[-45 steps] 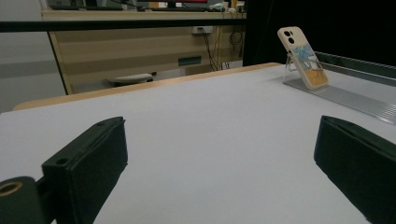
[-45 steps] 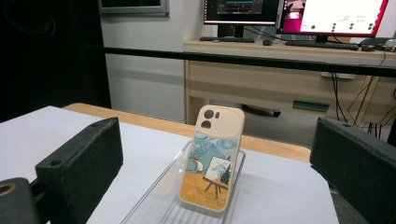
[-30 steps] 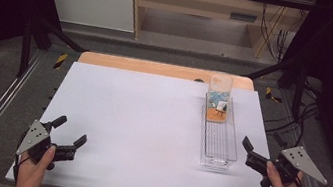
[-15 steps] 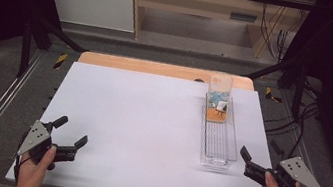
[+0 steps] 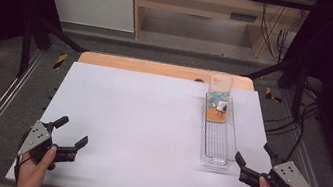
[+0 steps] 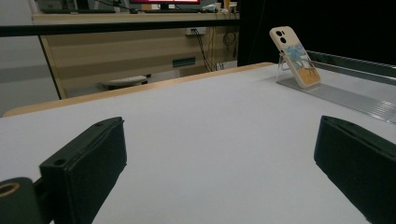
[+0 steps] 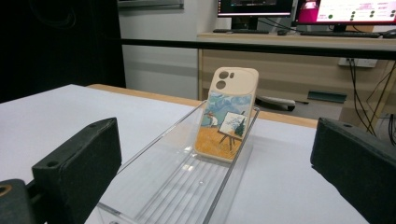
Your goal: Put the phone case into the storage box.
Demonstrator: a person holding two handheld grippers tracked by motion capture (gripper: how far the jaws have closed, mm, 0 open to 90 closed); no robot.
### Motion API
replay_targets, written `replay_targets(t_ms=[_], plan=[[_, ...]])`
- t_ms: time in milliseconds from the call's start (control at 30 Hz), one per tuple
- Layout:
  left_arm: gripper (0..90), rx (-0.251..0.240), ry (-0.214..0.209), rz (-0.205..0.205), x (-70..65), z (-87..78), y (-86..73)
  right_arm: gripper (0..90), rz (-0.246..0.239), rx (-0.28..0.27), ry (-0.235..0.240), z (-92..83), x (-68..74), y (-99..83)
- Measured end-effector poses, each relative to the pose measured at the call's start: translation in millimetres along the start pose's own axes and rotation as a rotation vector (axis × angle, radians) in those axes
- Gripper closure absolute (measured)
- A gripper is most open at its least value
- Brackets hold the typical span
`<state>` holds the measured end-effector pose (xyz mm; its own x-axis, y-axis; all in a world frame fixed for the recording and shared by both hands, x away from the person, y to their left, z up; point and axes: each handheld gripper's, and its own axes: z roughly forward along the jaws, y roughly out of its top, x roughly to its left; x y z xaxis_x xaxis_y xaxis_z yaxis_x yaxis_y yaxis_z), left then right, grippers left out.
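Moved: right gripper [image 5: 248,161] has slid back and down toward the near right corner of the tabletop since a second ago; left gripper [image 5: 71,133] sits as it did by the near left corner.
Phone case [image 7: 226,120]: leans upright at the far end of the clear tray [image 5: 207,143], camera holes up, painted back facing the right gripper; its foot rests on the tray floor.
Tray position: lengthwise along the right edge of the tabletop [image 5: 140,119], its near end just beside the right gripper.
Right claw: jaws spread wide, holding nothing, aimed straight down the tray at the case.
Left claw: also wide apart and empty, well apart from the tray.
Step in hand: likely a reach for the case with the right gripper.
Doing it well: come in above the tray walls, close on the case's two long edges near mid-height, lift straight up.
Caution: what props the case from behind is hard to make out, so squeeze gently and avoid tipping it.
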<state>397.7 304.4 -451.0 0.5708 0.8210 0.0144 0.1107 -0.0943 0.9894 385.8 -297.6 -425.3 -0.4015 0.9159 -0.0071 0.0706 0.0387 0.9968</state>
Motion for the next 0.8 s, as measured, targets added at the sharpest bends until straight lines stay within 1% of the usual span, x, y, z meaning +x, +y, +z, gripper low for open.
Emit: replay_targets(t_ms=[133, 367, 500, 600, 800], plan=[[1.9, -0.001, -0.001, 0.001, 0.2, -0.2, 0.1, 2.3, -0.014, 0.003, 0.012, 0.7, 1.4, -2.7], [1.9, 0.0, -0.004, 0.003, -0.1, 0.0, 0.2, 2.5, -0.013, 0.006, 0.037, 3.9, 5.6, -9.6], [1.9, 0.0, -0.006, 0.004, 0.0, 0.0, 0.2, 2.5, -0.014, 0.008, 0.061, 7.0, 9.9, -13.1], [2.0, -0.001, -0.007, 0.004, 0.1, 0.1, 0.2, 2.5, -0.026, 0.011, 0.076, 9.4, 12.9, -15.0], [2.0, -0.008, -0.004, 0.007, 0.8, -0.9, 0.7, 2.7, -0.025, 0.013, 0.107, 15.2, 18.1, -19.0]])
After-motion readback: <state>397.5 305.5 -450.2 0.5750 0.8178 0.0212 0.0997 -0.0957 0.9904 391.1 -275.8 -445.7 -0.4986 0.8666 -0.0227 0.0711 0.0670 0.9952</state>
